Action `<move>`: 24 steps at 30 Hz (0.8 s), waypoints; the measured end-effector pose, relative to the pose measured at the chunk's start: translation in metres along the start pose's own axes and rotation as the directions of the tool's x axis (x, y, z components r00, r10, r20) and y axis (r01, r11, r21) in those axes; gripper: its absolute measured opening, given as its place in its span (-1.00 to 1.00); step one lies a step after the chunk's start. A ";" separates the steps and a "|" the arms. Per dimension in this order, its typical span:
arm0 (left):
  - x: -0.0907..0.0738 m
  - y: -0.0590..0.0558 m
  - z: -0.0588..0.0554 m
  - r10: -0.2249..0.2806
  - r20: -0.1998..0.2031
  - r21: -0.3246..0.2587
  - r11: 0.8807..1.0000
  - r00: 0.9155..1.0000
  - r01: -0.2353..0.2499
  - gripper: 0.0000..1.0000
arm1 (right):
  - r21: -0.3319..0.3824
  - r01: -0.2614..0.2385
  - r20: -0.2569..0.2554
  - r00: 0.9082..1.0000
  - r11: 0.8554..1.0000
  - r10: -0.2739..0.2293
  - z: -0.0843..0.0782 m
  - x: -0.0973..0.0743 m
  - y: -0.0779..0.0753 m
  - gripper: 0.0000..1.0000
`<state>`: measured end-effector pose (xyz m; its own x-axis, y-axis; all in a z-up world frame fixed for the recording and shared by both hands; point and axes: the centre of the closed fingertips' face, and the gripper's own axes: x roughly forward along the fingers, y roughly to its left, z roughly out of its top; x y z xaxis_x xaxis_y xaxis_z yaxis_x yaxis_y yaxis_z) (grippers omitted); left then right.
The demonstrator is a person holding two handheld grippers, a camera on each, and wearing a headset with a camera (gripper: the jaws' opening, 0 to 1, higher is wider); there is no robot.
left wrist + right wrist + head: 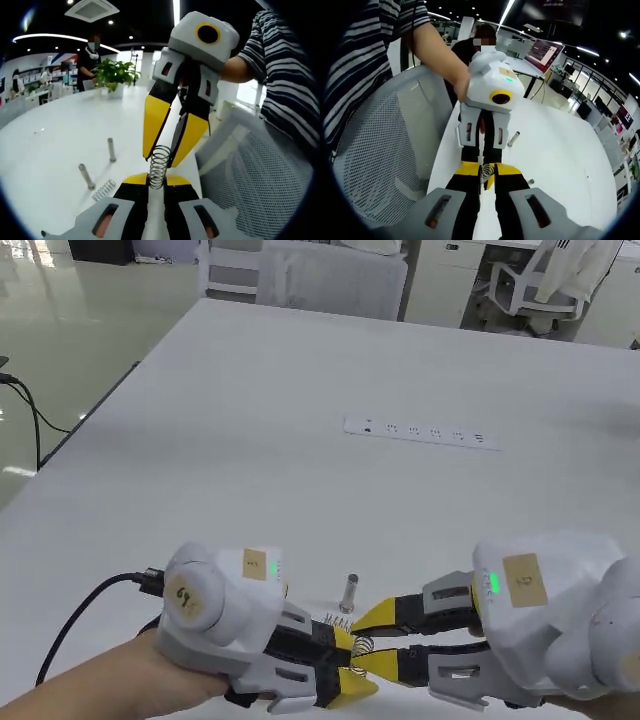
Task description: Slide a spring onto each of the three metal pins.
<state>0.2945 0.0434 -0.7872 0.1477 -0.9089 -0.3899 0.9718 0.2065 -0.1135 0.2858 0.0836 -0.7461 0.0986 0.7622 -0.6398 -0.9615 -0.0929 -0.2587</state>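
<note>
That spring (159, 166) is light and squishy, so it'll bow or ping away if you squeeze mid-coil. Pinch it by the end turns. It sits low centre in the left gripper view. Your left hand-held gripper (156, 184) is closed down on its bottom end and the right hand-held gripper (486, 176) is narrowed onto the top. They point tip-to-tip, roughly level. At lower left, the far pin (111, 149) and near pin (86, 176) stand bare on the desk (45, 150), with a spare spring (104, 190) beside them.

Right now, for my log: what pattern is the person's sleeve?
Striped sleeve, clearest in left gripper view.
</note>
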 end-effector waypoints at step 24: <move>-0.008 0.007 0.005 0.015 0.012 -0.041 0.999 1.000 -0.014 -0.91 | -0.018 0.015 0.005 1.000 1.000 -0.015 0.006 -0.002 -0.007 -0.86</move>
<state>0.3013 0.0501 -0.7806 0.1639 -0.9100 -0.3809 0.9614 0.2338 -0.1449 0.2909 0.0870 -0.7384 0.1119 0.7668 -0.6320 -0.9551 -0.0926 -0.2815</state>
